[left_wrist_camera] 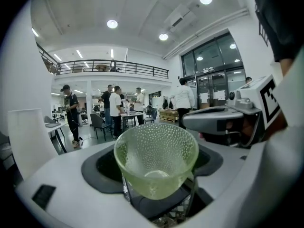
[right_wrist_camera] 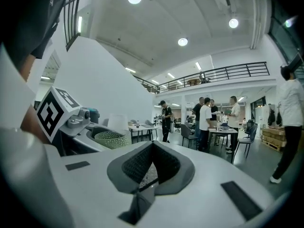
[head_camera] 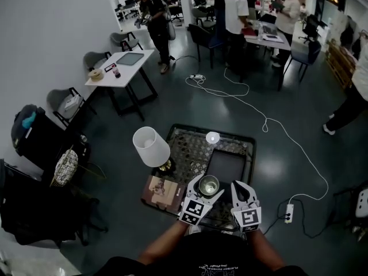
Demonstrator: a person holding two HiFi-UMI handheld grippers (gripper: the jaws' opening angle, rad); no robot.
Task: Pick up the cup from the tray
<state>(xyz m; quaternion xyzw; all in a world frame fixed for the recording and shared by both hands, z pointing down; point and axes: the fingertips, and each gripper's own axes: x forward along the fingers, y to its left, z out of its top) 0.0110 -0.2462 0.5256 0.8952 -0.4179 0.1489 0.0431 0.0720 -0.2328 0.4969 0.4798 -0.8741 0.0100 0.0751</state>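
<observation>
A pale green dimpled glass cup (left_wrist_camera: 156, 158) stands upright and fills the middle of the left gripper view, with my left gripper (left_wrist_camera: 156, 177) shut on its lower part. In the head view the cup (head_camera: 208, 185) is held in my left gripper (head_camera: 207, 187) near the front edge of the dark tray (head_camera: 225, 167). My right gripper (head_camera: 238, 188) hovers just right of it, jaws together and nothing in them. From the right gripper (right_wrist_camera: 151, 167) view, the cup (right_wrist_camera: 110, 139) shows at the left, at about the same height.
The tray lies on a low table with a patterned top (head_camera: 190, 148). A white lamp shade (head_camera: 151, 146) stands at the table's left, a small white cup (head_camera: 213, 137) at the tray's far end. A white cable (head_camera: 270, 125) crosses the floor to a power strip (head_camera: 289, 213). People stand at far tables.
</observation>
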